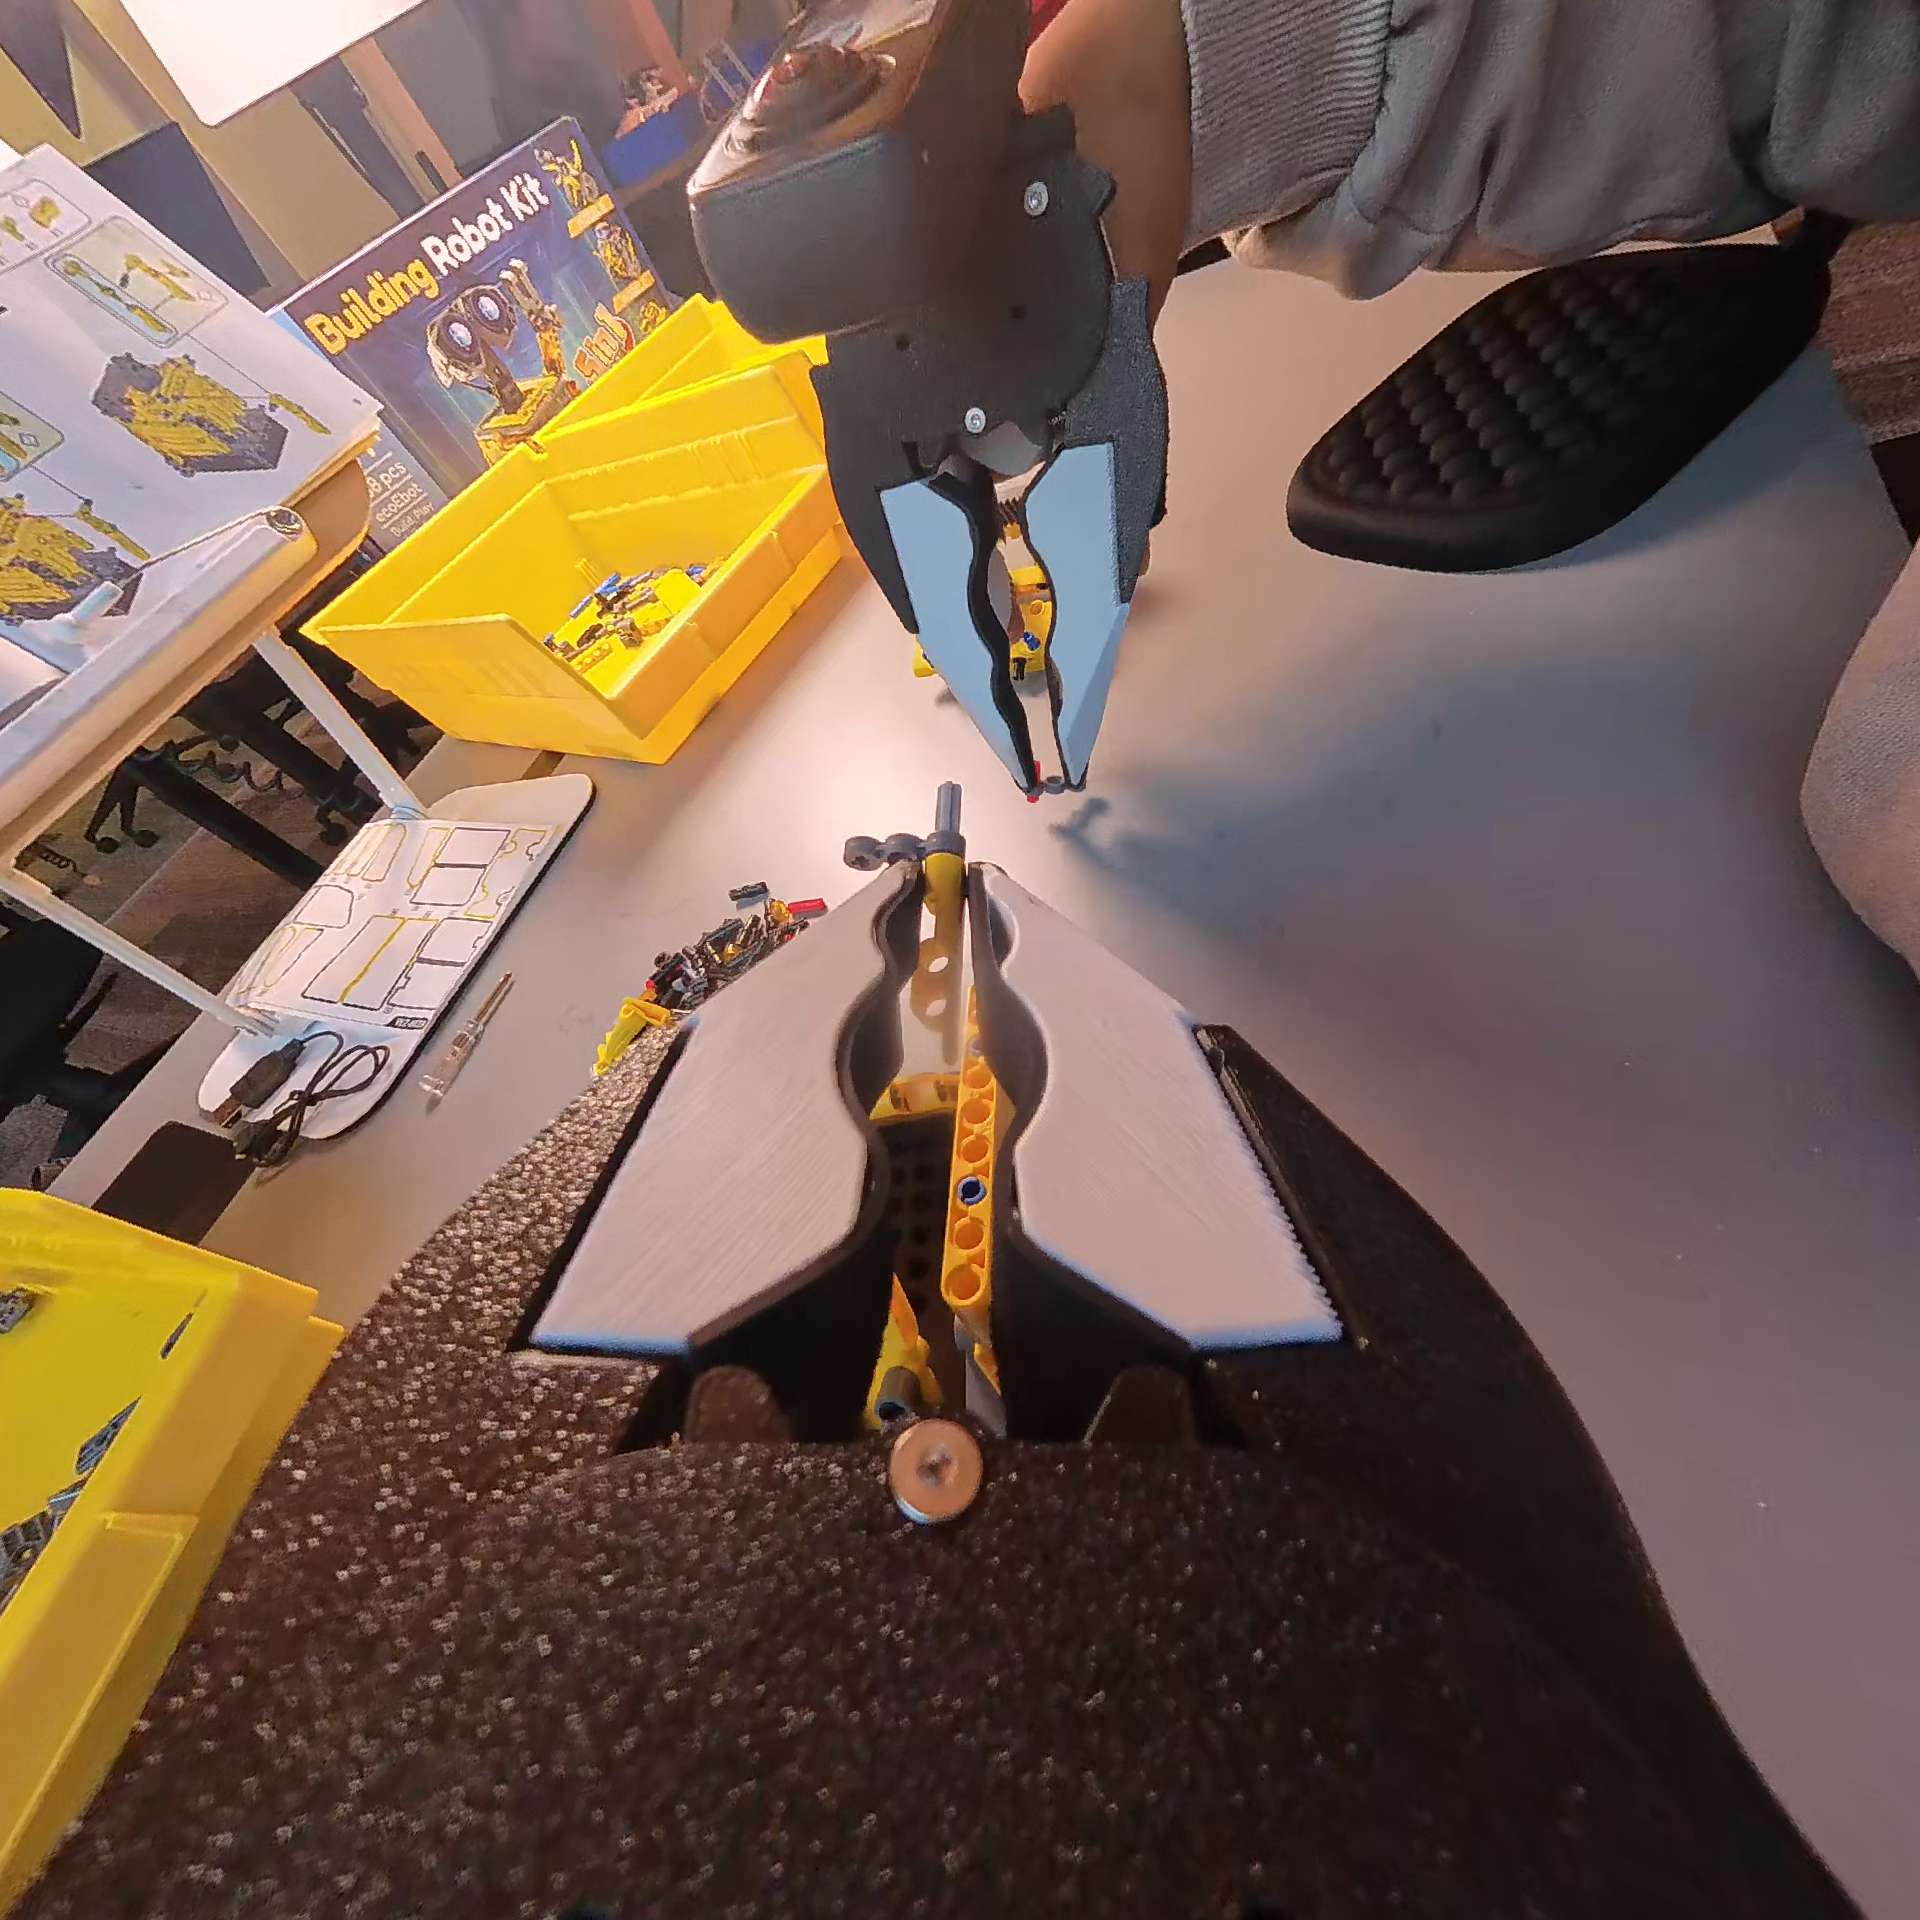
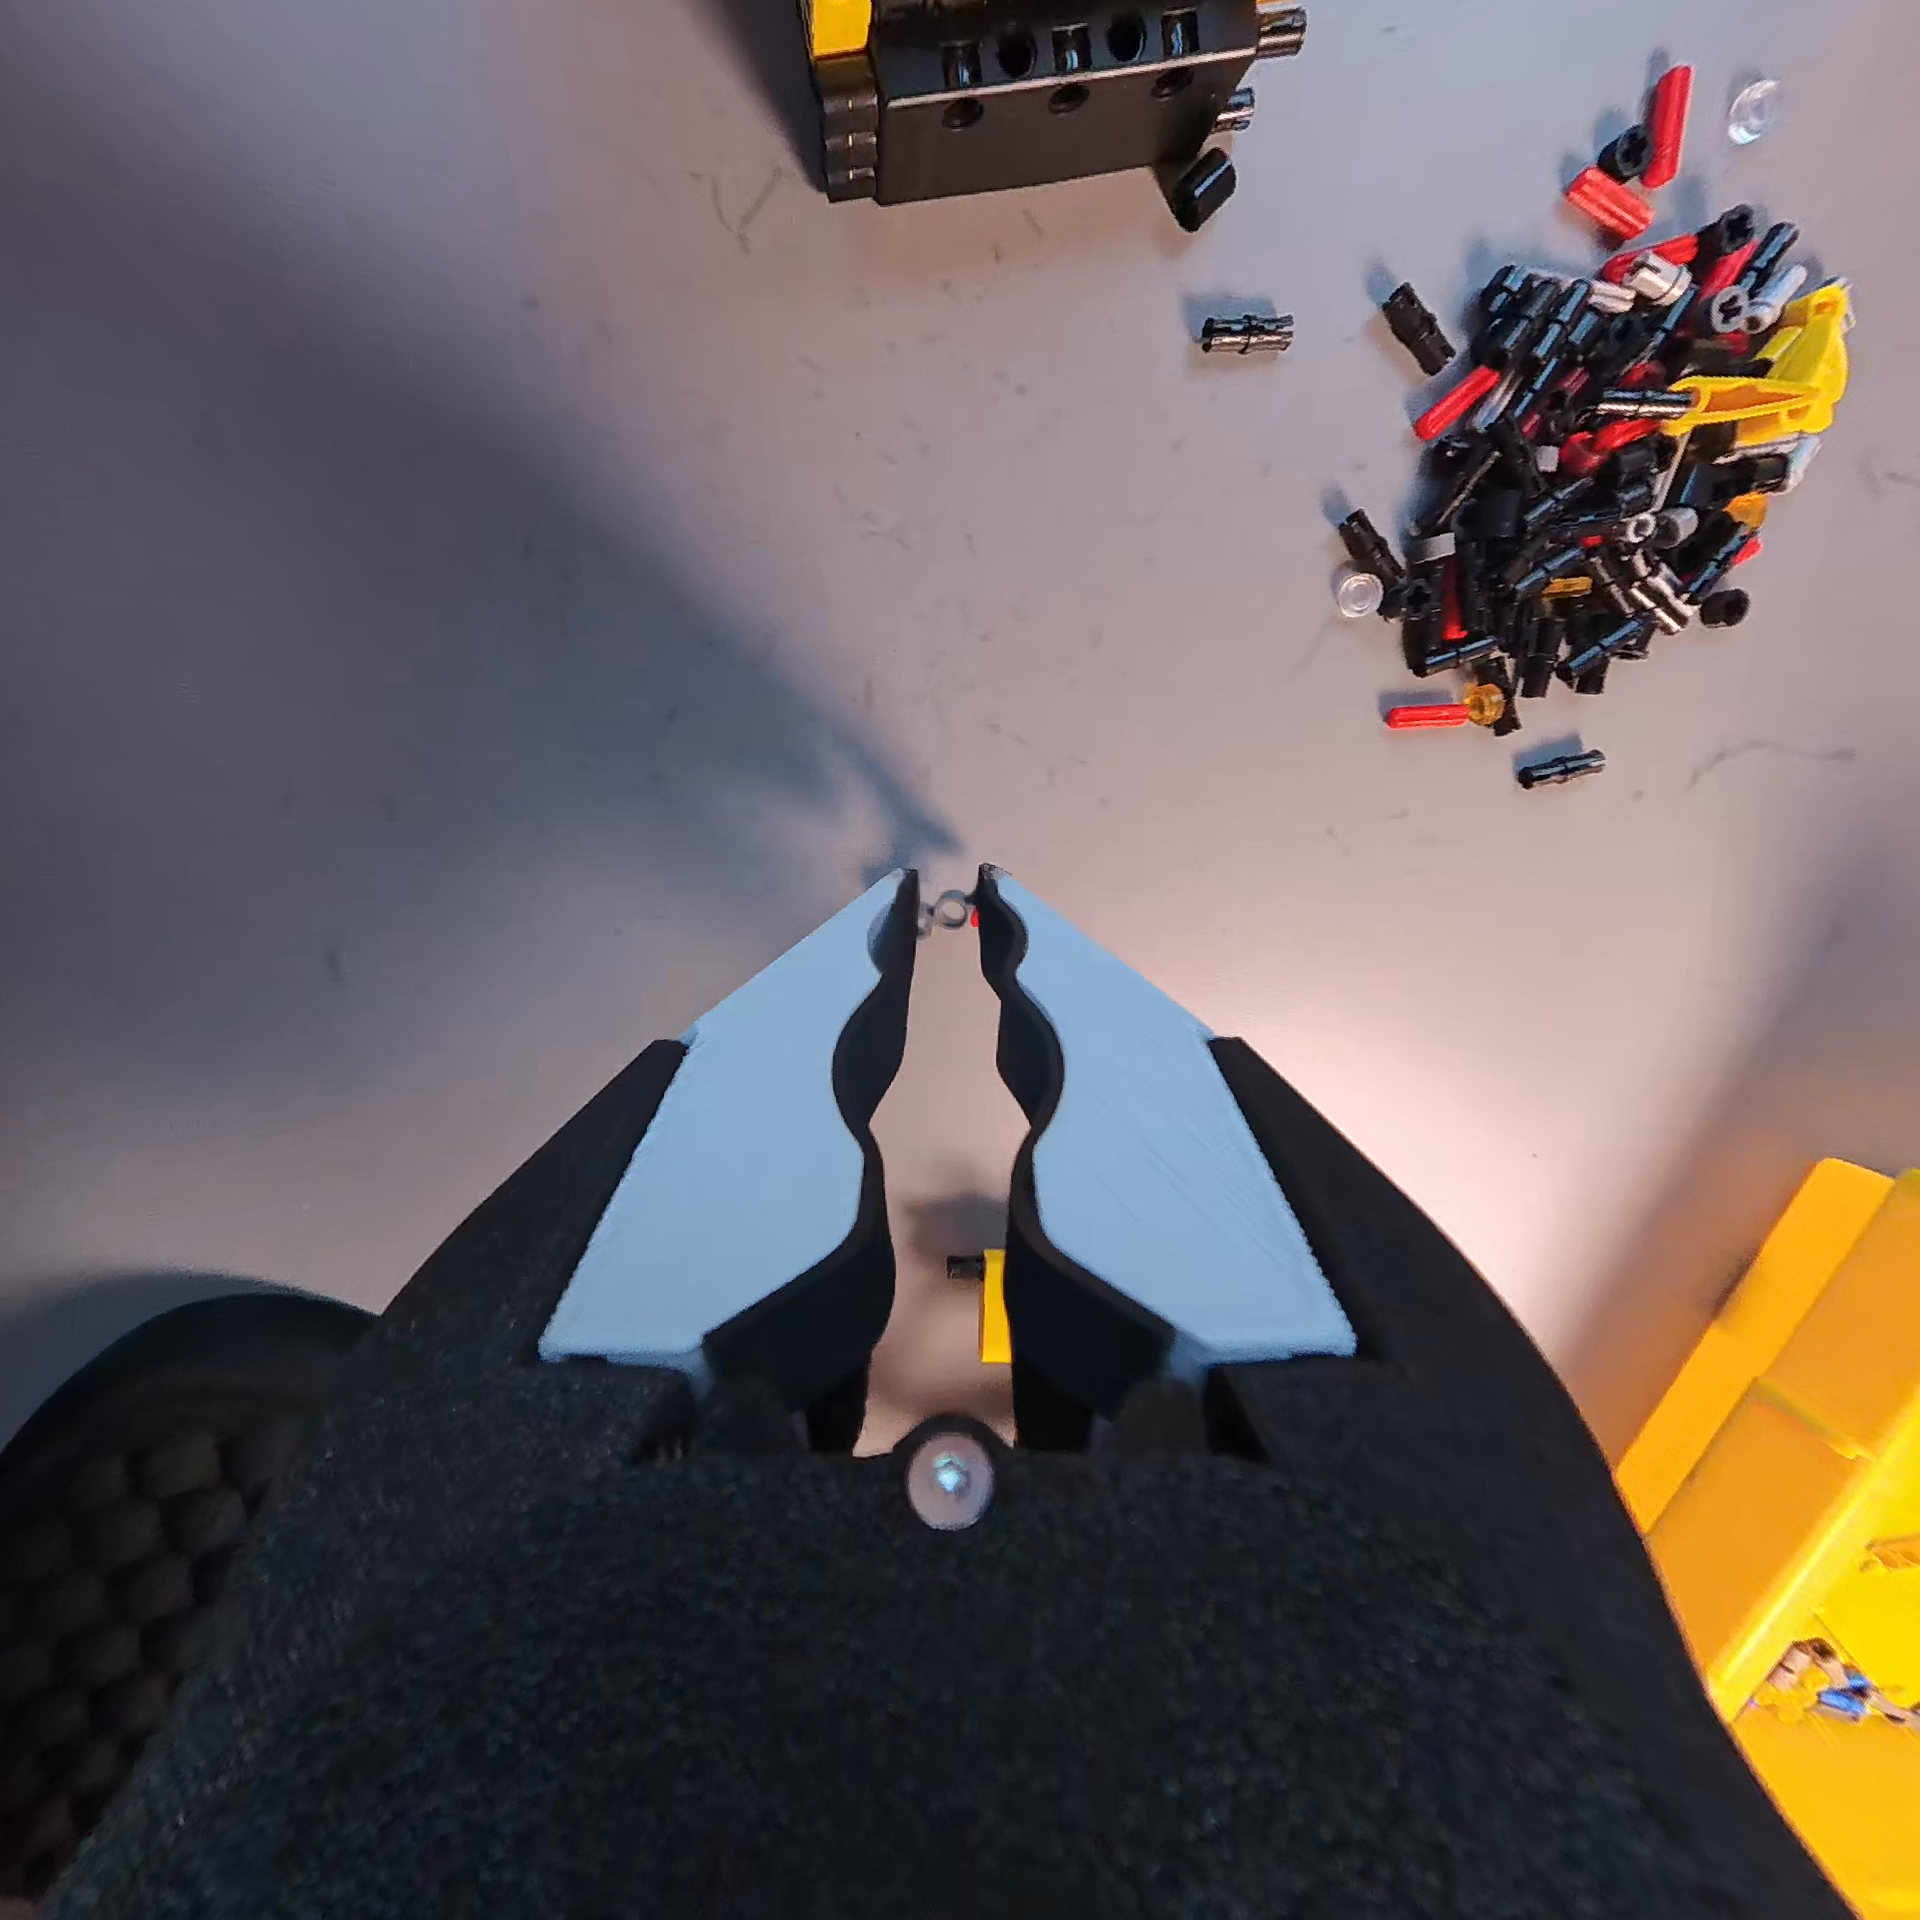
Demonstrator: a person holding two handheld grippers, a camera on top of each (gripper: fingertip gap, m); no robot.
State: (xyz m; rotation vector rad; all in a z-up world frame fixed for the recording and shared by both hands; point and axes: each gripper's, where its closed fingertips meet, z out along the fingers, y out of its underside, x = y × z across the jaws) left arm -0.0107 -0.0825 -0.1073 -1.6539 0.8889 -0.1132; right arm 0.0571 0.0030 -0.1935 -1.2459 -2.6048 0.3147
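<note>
My left gripper (image 1: 940,875) is shut on a yellow beam assembly (image 1: 971,1143) with holes. A grey axle (image 1: 948,816) and a grey connector stick out past the fingertips. My right gripper (image 2: 948,891) pinches a small grey and red piece (image 2: 951,912) at its very tips, above the grey table (image 2: 520,675). In the left wrist view the right gripper (image 1: 1049,784) hangs tips down, a short way beyond and to the right of the axle, apart from it. A person's hand in a grey sleeve (image 1: 1455,135) holds it.
A pile of small black, red and yellow parts (image 2: 1590,468) lies right of the right gripper, also left of my left gripper (image 1: 727,945). A black and yellow block build (image 2: 1039,94) sits farther off. Yellow bins (image 1: 582,582) (image 2: 1818,1455), a kit box (image 1: 468,312), instruction pages (image 1: 135,395), a black wrist rest (image 1: 1558,416), a cable and a screwdriver lie around. Spacing between my two grippers at the tips: around 15 cm.
</note>
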